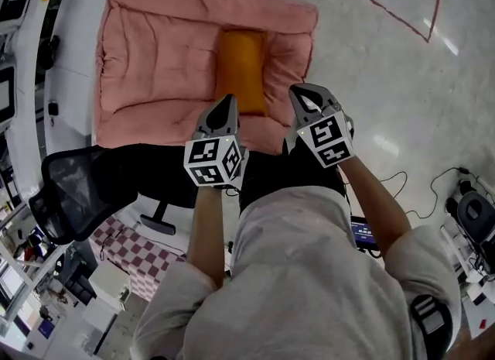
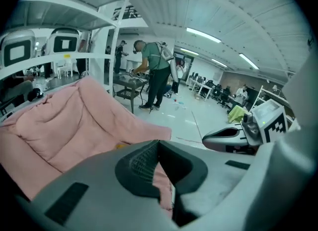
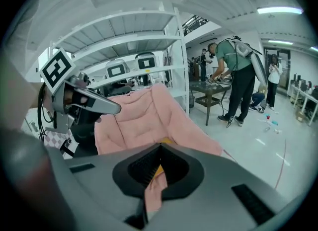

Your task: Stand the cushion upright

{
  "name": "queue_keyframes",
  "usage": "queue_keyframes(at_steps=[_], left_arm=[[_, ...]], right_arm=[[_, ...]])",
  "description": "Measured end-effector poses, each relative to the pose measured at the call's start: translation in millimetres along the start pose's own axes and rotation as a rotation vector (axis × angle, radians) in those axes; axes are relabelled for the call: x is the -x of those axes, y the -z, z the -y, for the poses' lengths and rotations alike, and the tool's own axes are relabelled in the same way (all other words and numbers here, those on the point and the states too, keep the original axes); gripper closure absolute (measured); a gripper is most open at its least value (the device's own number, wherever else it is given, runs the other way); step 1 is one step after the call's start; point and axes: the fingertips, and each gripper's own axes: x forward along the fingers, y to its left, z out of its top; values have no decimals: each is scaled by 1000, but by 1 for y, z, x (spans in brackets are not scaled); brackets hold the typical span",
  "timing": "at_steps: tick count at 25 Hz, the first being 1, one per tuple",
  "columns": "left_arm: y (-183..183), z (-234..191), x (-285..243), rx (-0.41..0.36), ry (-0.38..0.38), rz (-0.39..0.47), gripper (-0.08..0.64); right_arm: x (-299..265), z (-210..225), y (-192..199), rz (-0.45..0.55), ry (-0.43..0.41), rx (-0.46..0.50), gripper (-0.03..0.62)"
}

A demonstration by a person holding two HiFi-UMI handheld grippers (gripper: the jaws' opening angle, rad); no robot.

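Left gripper (image 1: pixel 226 109): jaws clenched together, nothing between them, at the cushion's near left corner.
Right gripper (image 1: pixel 308 100): jaws pressed together, empty, just right of the cushion's near end.
Cushion (image 1: pixel 241 68): orange, lying flat on the pink chair (image 1: pixel 155 56), ungripped.

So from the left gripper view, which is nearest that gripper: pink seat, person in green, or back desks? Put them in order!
1. Pink seat, just beyond the jaws, left.
2. Person in green, mid-floor, centre.
3. Back desks, far right.
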Motion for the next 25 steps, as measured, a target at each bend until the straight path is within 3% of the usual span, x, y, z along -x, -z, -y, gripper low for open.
queue_keyframes(at_steps=[13, 25], left_arm=[[30, -101, -130, -17, 140, -172, 546], [71, -162, -225, -65, 183, -260, 546]], right_arm=[[-146, 40, 13, -42, 72, -111, 584], [-251, 71, 80, -94, 84, -259, 584]])
